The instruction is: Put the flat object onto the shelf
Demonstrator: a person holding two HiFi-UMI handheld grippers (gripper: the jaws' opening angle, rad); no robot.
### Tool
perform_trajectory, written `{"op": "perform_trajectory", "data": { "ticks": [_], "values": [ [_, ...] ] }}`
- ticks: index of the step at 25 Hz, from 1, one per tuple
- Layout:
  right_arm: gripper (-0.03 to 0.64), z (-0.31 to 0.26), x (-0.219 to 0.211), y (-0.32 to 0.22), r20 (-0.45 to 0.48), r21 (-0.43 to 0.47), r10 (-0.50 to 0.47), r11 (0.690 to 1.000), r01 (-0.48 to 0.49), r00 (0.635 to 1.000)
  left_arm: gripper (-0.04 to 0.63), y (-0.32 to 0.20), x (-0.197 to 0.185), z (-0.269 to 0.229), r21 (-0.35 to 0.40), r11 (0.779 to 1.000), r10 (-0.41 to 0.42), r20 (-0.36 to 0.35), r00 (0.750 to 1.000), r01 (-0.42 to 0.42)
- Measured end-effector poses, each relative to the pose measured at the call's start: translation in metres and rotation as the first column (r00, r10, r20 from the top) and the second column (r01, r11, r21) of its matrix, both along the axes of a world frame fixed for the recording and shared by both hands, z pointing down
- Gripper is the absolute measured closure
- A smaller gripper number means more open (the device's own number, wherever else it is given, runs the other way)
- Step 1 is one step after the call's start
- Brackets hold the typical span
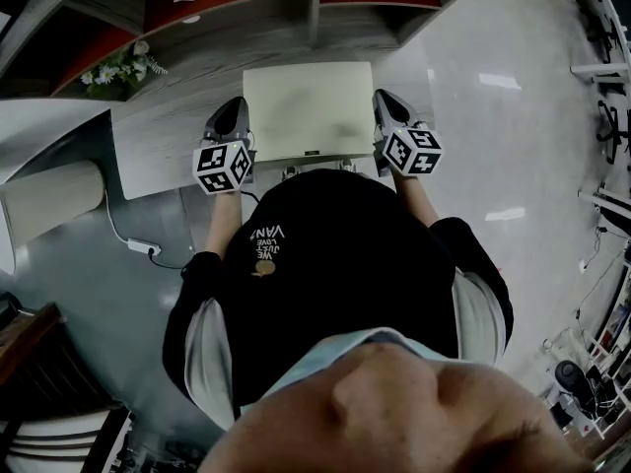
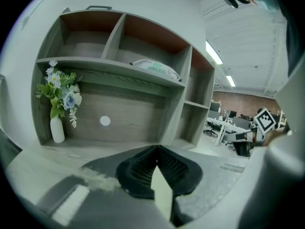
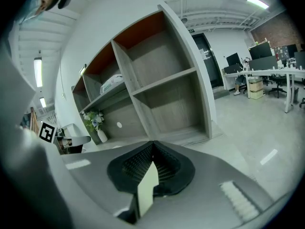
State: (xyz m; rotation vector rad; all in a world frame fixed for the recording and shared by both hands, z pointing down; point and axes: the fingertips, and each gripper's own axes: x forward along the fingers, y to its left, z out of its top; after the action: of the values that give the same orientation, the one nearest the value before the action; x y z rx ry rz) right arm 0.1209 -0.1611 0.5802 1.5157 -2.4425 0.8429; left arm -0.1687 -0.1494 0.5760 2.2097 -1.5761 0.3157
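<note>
Two hand-held grippers pinch one flat object.

A person wears a black top with small pale lettering and a small emblem printed on the front. Its short sleeves have light grey panels. The left gripper and the right gripper both have smooth grey bodies that taper to a point. Each carries a cube covered in black-and-white square markers: the left cube and the right cube. In the gripper views, the jaws are lined with black ribbed pads set in a rounded black surround.
</note>
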Motion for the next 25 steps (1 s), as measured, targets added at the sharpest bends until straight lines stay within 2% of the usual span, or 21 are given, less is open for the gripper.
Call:
{"op": "perform_trajectory", "data": {
  "ticks": [8,14,18,25],
  "values": [
    [0.611,0.030,0.004,0.001,-0.024,-0.071,-0.009,0.997,0.007,1.000,0.546,-0.001,-0.004,0.035,-0.116,0.993,-0.006,-0.027,1.000,0.003],
    [0.530,0.046,0.005,-0.001,-0.048,-0.122,-0.007,0.992,0.001,0.999,0.489,-0.003,-0.007,0.048,-0.166,0.986,-0.015,-0.051,0.999,0.007],
    [0.445,0.054,0.006,-0.006,-0.034,-0.147,-0.002,0.989,-0.003,0.999,0.441,-0.004,-0.007,0.056,-0.196,0.980,-0.029,-0.092,0.995,0.011],
    [0.387,0.063,0.004,-0.012,0.001,-0.178,-0.020,0.984,0.020,1.000,0.311,-0.007,-0.003,0.074,-0.272,0.962,-0.052,-0.144,0.988,0.011]
  ]
}}
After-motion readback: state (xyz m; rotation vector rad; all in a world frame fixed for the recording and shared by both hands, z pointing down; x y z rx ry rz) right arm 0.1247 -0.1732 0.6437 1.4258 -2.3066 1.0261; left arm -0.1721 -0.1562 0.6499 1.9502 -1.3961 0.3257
